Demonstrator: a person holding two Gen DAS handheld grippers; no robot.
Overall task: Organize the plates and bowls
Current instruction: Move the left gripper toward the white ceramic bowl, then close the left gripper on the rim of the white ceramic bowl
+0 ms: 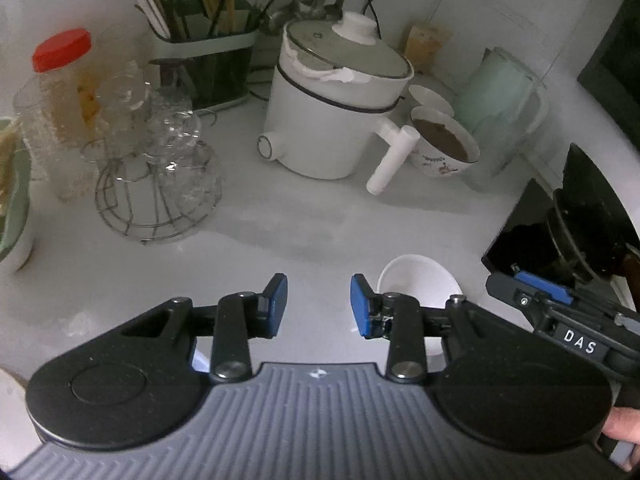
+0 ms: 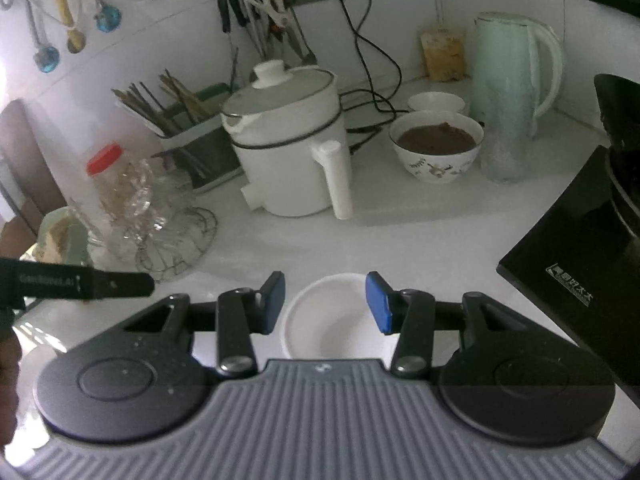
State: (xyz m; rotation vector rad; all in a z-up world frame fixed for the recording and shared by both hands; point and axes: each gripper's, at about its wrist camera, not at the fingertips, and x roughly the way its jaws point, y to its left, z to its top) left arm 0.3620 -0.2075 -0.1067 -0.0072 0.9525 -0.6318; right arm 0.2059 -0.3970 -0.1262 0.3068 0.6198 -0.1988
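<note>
A small empty white bowl [image 2: 328,322] stands on the white counter [image 2: 400,248], close in front of my right gripper [image 2: 326,304]. It shows between and below the two blue pads, which stand apart from it, so this gripper is open. In the left wrist view the same bowl [image 1: 416,284] sits just right of my left gripper [image 1: 319,306], which is open over bare counter with nothing between its pads. The right gripper [image 1: 540,292] reaches in from the right, beyond the bowl. Further back stands a patterned bowl [image 2: 436,144] with brown contents, and behind it another white bowl [image 2: 436,102].
A white electric pot [image 2: 288,144] with a long handle stands mid-counter. A wire rack of glass cups [image 1: 160,168] and a red-lidded jar [image 1: 60,80] are at the left. A mint kettle [image 2: 516,80] stands at the back right, and a black cooktop [image 2: 580,280] at the right.
</note>
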